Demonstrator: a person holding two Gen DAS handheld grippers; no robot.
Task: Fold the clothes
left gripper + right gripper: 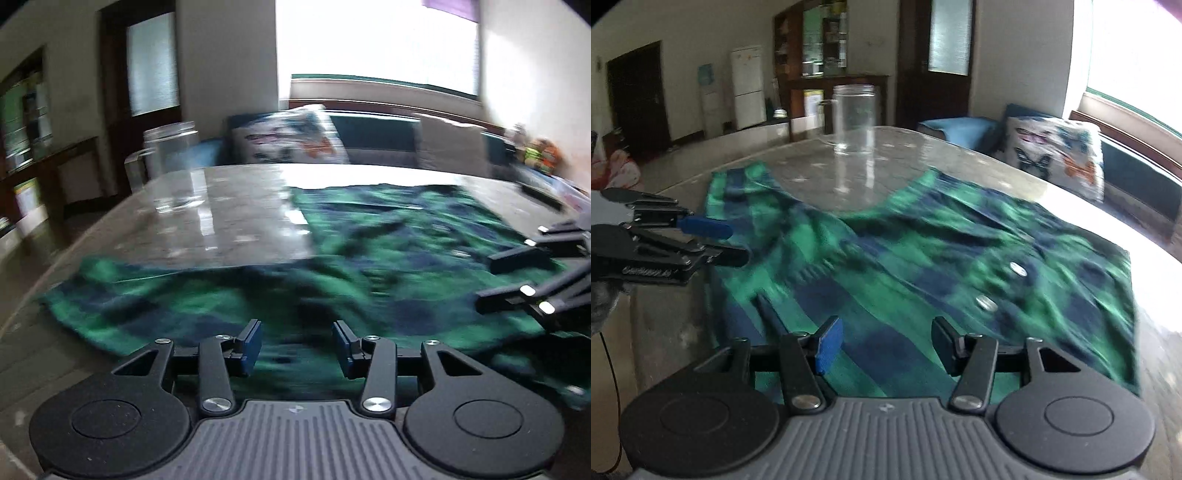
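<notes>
While my left gripper [297, 345] and right gripper [886, 345] both hover wide open, holding nothing, the green plaid shirt [923, 258] lies spread and rumpled on the table [221, 206] just ahead of them; I judge no fold made yet

I see a big bright window [376, 40] at the back, and white light pours in through it. Under it runs a long bench seat [373, 138] with a butterfly pillow [1052, 151] on it. The walls are pale. There is a dark wooden door [936, 59] with a frosted glass pane. Next to it stands a dark shelf cabinet [816, 48]. Farther off I see a white fridge [748, 85] and another dark door [637, 96]. The shiny stone table [207, 206] glows with light near its far edge.
</notes>
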